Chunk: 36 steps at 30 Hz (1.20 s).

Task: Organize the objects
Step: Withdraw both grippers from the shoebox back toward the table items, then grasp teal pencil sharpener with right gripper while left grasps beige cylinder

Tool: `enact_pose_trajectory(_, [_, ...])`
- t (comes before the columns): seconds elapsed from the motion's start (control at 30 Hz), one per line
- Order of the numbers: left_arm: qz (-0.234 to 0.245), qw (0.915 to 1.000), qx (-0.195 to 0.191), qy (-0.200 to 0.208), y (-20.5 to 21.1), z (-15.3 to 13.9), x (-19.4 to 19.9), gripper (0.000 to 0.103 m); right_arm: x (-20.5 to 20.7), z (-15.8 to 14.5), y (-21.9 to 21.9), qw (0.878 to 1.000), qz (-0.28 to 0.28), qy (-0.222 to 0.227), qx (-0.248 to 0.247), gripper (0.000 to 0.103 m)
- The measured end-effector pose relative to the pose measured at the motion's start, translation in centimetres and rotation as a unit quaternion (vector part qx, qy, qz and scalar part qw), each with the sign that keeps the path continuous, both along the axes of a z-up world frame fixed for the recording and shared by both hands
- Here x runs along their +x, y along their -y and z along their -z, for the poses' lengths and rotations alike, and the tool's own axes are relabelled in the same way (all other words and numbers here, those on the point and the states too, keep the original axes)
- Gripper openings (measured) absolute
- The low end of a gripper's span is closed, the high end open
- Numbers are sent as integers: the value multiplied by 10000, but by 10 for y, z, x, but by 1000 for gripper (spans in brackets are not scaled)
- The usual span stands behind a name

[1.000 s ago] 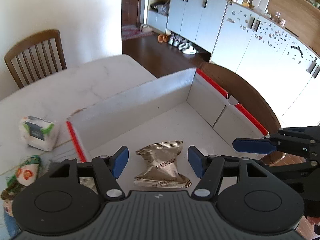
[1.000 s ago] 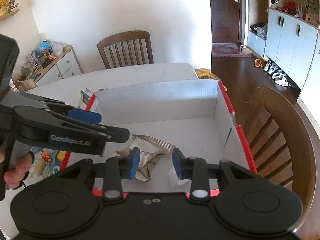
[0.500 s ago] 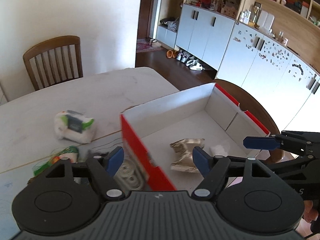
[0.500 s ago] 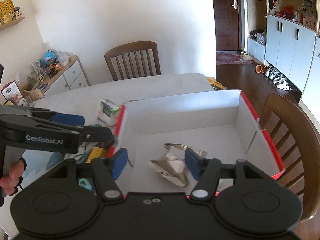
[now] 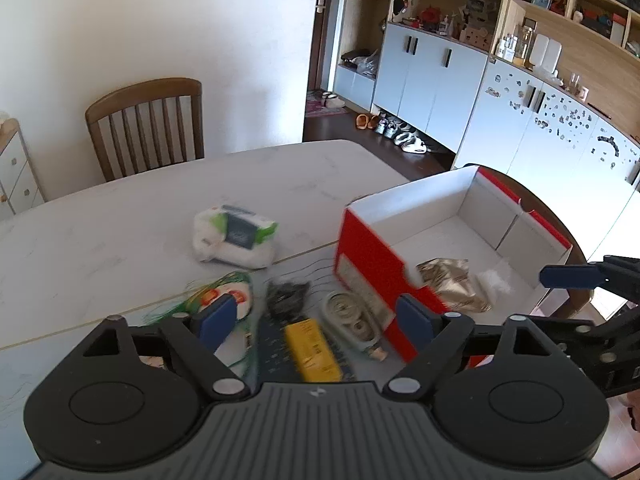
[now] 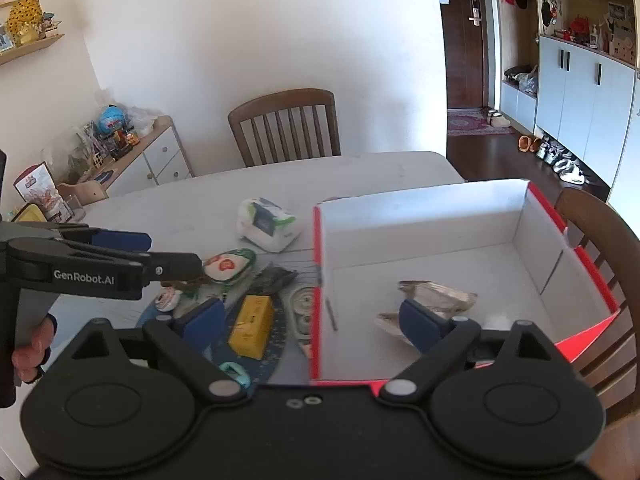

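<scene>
Yellow box (image 5: pixel 313 349) likely next pick: looks light, stiff carton, probably easy to pinch across long flat sides. Lies on table (image 5: pixel 120 216) just left of red box (image 5: pixel 372 264), among pile: white coil (image 5: pixel 352 318), tissue pack (image 5: pixel 234 236). Foil packet (image 6: pixel 436 304) already inside red box; crinkly, light. Left gripper (image 5: pixel 316 318) spread wide, empty. Right gripper (image 6: pixel 316 318) likewise spread, empty.

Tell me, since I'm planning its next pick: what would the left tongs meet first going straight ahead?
Probably the yellow packet, lying centred between the open left tongs, with the black bundle just beyond; depth is unclear.
</scene>
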<state>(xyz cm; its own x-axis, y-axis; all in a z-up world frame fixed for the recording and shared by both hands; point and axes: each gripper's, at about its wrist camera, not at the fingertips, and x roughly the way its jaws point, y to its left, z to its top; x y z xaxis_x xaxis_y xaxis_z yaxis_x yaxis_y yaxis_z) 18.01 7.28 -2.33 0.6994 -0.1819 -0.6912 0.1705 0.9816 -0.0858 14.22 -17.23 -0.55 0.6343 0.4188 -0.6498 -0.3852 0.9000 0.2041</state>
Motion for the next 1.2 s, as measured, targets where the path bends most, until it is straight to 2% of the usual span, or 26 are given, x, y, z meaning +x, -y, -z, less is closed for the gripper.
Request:
enact_pose_trajectory(0.1, [-43, 10000, -58, 10, -17, 4, -3, 93, -7, 1, -14, 10000, -8, 13, -8, 97])
enact_pose_trajectory(0.2, [-18, 9999, -153, 25, -32, 9, -5, 103, -15, 3, -27, 9999, -59, 75, -56, 99])
enact_pose_trajectory(0.43, [82, 9998, -146, -86, -56, 29, -10, 103, -23, 20, -57, 9998, -157, -145, -59, 99])
enact_pose_trajectory(0.6, [133, 9996, 10, -263, -67, 48, -10, 103, -27, 38, -78, 9990, -245, -239, -304, 98])
enact_pose_trajectory(0.73, [189, 9990, -3, -407, -72, 65, -13, 103, -27, 53, -89, 9982, -253, -303, -454, 96])
enact_pose_trajectory(0.97, [223, 9976, 224, -614, -70, 100, -25, 103, -24, 81, -96, 9960, -415, -450, -658, 88])
enact_pose_trajectory(1.2, [-6, 9958, 215, -889, -64, 124, -34, 102, -17, 102, -105, 9927, -660, -506, -873, 77])
